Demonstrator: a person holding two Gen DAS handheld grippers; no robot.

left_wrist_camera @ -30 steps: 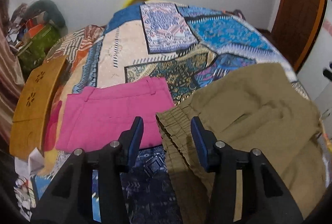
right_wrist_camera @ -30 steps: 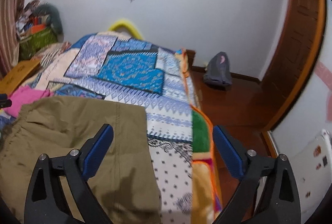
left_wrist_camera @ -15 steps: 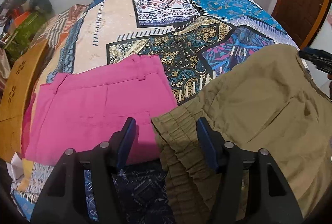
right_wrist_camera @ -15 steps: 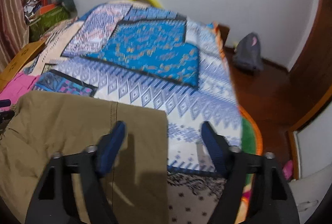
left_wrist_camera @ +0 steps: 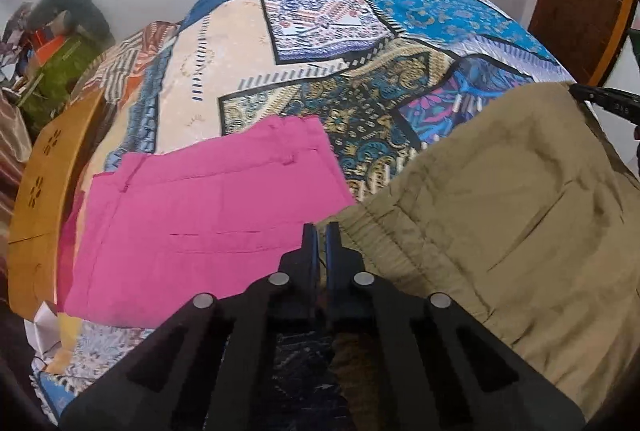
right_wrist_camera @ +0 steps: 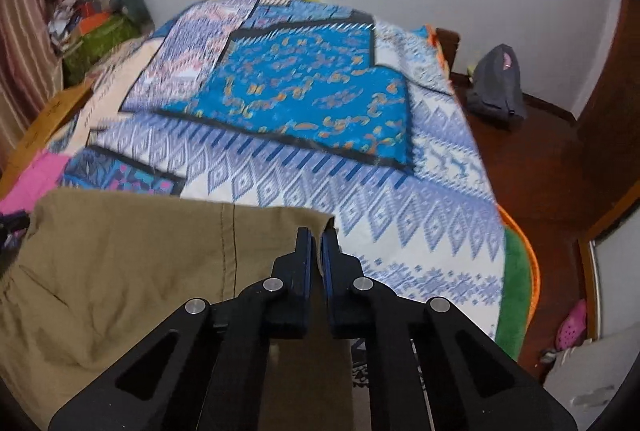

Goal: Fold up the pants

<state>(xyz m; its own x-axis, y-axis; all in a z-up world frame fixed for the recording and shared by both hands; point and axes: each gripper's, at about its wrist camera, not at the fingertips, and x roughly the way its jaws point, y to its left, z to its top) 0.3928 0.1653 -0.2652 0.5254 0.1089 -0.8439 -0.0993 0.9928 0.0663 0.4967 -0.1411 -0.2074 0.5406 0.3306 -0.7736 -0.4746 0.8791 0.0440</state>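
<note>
Pink shorts (left_wrist_camera: 208,227): folded flat on the bed (left_wrist_camera: 248,79), toward its left edge.
Left tongs (left_wrist_camera: 320,231): clenched on the elastic waistband corner of the khaki pants (left_wrist_camera: 500,207).
Khaki pants: spread near the bed's right edge.
Right tongs (right_wrist_camera: 316,237): clenched on the pants' far right corner.

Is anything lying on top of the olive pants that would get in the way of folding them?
Nothing visible lies on the olive pants. The pink shorts sit beside them, left of the waistband, seemingly not overlapping.
</note>
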